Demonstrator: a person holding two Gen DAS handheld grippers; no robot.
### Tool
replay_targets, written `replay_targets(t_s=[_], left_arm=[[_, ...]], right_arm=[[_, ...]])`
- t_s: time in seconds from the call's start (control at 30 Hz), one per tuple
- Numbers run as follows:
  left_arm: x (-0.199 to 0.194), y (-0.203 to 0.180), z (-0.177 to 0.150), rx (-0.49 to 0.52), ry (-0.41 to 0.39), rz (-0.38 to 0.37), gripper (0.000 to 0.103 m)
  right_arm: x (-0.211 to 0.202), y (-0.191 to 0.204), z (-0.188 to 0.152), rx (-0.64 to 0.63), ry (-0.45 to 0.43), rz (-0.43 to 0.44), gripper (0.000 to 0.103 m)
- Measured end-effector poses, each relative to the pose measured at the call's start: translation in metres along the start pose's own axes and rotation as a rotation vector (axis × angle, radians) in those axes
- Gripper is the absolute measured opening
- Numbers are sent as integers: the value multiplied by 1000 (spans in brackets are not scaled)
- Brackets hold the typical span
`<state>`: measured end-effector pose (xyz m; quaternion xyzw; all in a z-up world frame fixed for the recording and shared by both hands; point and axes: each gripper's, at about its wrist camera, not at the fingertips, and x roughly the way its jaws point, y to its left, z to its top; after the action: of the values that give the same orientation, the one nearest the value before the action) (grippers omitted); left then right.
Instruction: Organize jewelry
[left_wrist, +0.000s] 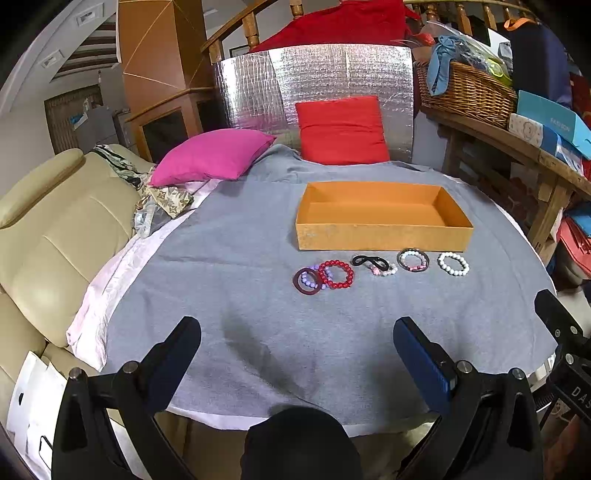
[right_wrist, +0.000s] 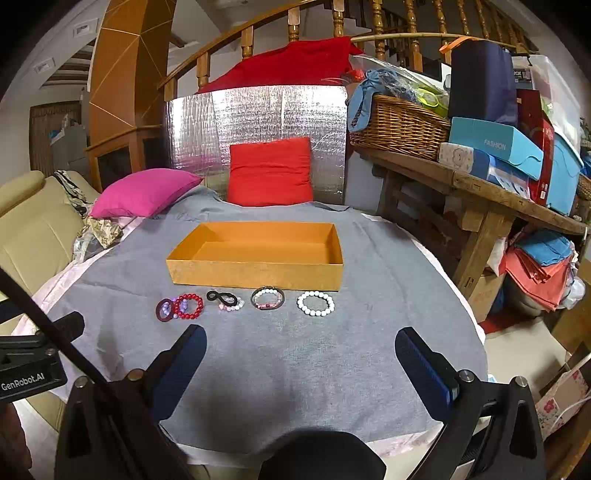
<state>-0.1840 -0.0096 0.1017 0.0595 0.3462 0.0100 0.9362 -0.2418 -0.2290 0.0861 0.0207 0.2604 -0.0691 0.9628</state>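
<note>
Bracelets (right_wrist: 316, 303) look light, beaded, prone to rolling; pinch one across its rim. Both grippers' (left_wrist: 297, 354) (right_wrist: 301, 356) jaws gape wide, empty.

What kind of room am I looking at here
Probably a lived-in home's sitting area beside a staircase: a cream leather sofa, wooden stair banisters, and a cluttered wooden side table with a wicker basket.
</note>
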Motion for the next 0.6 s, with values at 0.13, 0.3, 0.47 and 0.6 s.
replay_targets(t_s=[0.13,0.3,0.47,0.6], left_arm=[[0,0,0,0,1,0,103],[1,-1,1,1,0,-2,103],[5,-3,1,0,7,-2,103],[13,-4,5,2,12,-3,103]], right_arm=[[0,-1,1,1,0,-1,103],[0,-1,2,6,-2,-2,103],[1,-1,2,3,0,-2,103],[7,0,3,2,9,2,103]])
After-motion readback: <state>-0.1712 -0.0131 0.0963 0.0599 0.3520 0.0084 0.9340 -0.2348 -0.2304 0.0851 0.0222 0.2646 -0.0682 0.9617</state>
